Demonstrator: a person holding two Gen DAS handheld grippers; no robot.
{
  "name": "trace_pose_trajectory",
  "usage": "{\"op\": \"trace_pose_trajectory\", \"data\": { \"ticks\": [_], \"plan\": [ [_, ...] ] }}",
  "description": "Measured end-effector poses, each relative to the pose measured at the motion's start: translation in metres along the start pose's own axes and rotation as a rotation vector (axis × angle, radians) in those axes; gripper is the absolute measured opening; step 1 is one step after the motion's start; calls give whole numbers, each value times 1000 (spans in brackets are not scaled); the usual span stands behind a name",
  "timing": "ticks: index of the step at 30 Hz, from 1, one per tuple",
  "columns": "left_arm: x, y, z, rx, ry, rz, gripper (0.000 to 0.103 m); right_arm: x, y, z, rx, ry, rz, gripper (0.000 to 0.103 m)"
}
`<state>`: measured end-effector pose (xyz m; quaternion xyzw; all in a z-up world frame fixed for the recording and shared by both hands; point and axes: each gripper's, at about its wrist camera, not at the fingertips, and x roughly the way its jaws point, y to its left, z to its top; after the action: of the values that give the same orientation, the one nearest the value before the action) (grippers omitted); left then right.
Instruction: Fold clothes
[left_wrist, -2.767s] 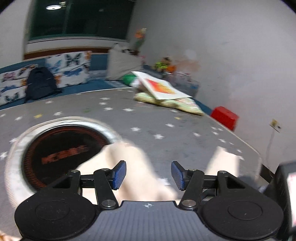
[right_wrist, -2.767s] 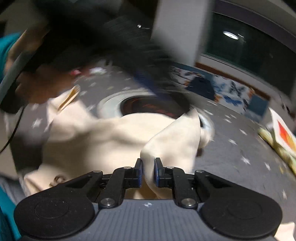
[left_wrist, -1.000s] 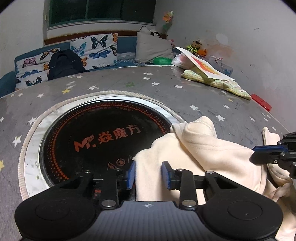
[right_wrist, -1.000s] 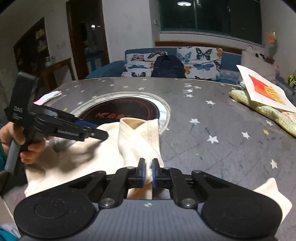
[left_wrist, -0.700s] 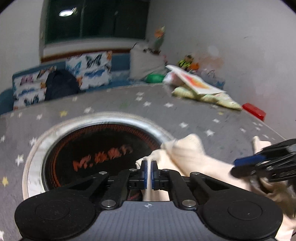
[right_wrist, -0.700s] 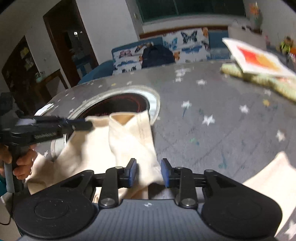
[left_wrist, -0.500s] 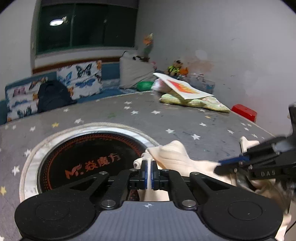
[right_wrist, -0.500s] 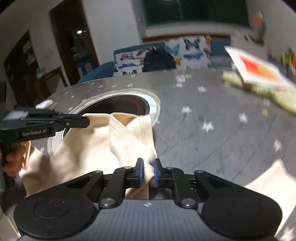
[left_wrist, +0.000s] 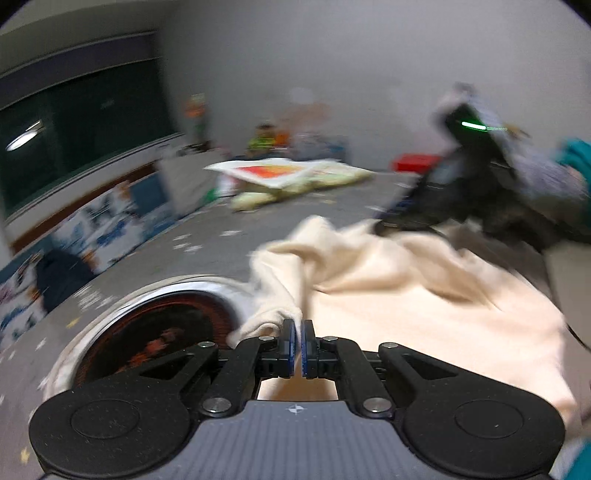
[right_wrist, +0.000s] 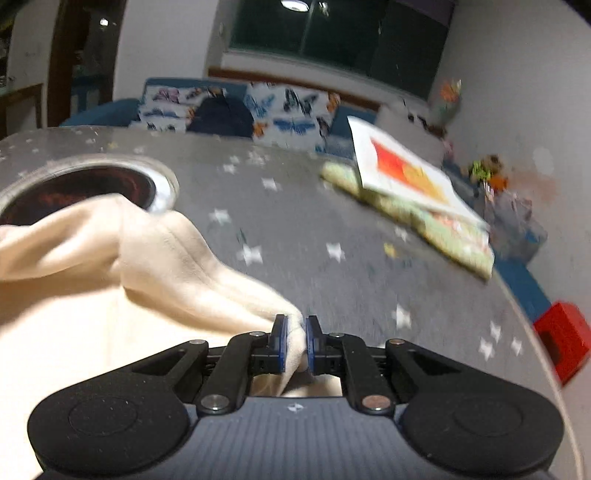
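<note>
A cream garment (left_wrist: 406, 295) lies bunched on a grey star-patterned round table (left_wrist: 207, 240). My left gripper (left_wrist: 298, 343) is shut on a pinched edge of the garment, beside the round hotplate. My right gripper (right_wrist: 294, 343) is shut on another fold of the same cream garment (right_wrist: 110, 266), which stretches away to the left. In the left wrist view the right gripper (left_wrist: 391, 218) shows blurred at the upper right, holding the cloth's far edge.
A black round hotplate (left_wrist: 155, 332) with a metal rim is set in the table; it also shows in the right wrist view (right_wrist: 85, 188). A book on a green cushion (right_wrist: 410, 192) lies at the far side. A red box (right_wrist: 563, 339) sits past the table's edge. A butterfly-print sofa (right_wrist: 280, 107) stands behind.
Both grippers hold the cloth and have swung sharply, lifting and stretching the garment between them; both views are motion-blurred. The right gripper opened briefly, then shut on the cloth again.
</note>
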<state>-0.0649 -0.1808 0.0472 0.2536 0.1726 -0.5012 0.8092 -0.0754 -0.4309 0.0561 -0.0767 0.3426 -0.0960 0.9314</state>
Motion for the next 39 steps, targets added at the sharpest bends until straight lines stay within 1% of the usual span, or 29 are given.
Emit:
{"op": "trace_pose_trajectory", "data": {
  "ticks": [2,3,5,9,10,11,12,13,14,15,16,17,20,22,23,24,25,26,27,29,31,34,38,39],
  "plan": [
    [-1,-8,-3,30,16,-66,5,1,-1,-1,-4,-3,-3,9],
    [-2,-9,-4,33,20,-95,8,2,-1,-1,-5,-3,-2,10],
    [-5,-9,-3,14,14,-122,8,3,-2,-1,-7,-2,0,10],
    [-16,13,5,-151,-23,-125,16,2,-5,-2,-4,-5,2,10],
    [-20,18,7,-194,-34,-110,18,2,-5,-2,-2,-6,3,11],
    [-18,26,9,-245,-33,-82,22,2,-5,-3,-1,-7,4,11],
    [-16,35,12,-297,-29,-53,26,2,-6,-3,1,-8,4,11],
    [-12,41,14,-341,-14,-29,27,3,-6,-3,1,-8,5,11],
    [-8,48,16,-383,4,-6,30,3,-6,-3,2,-9,5,11],
    [-1,53,17,-419,29,8,35,3,-6,-3,1,-9,5,11],
    [9,59,18,-457,66,23,39,3,-6,-3,0,-10,6,11],
    [18,64,17,-488,99,30,46,2,-6,-3,-1,-11,7,11],
    [37,74,15,-559,159,23,50,0,-6,-2,-5,-14,11,11],
    [45,79,12,-600,173,0,50,0,-6,-1,-9,-16,15,11],
    [48,79,10,-611,174,-17,48,0,-5,-1,-12,-17,16,11],
    [50,78,10,-615,174,-29,43,0,-5,0,-16,-18,18,11],
    [51,77,9,-612,171,-37,35,0,-4,1,-20,-20,21,11],
    [52,76,9,-609,167,-45,19,-1,-4,2,-23,-23,23,11],
    [52,75,9,-604,156,-39,12,-1,-4,4,-26,-25,25,11],
    [47,75,8,-596,126,-18,8,-3,-3,8,-38,-34,31,11],
    [39,77,9,-579,98,36,7,-4,-1,14,-55,-45,39,11],
    [23,91,9,-566,66,146,6,-6,5,25,-88,-65,57,11],
    [-3,119,8,-553,23,291,6,-1,20,46,-132,-107,89,10],
    [-8,127,7,-554,15,318,6,1,24,51,-141,-116,97,10]
  ]
}}
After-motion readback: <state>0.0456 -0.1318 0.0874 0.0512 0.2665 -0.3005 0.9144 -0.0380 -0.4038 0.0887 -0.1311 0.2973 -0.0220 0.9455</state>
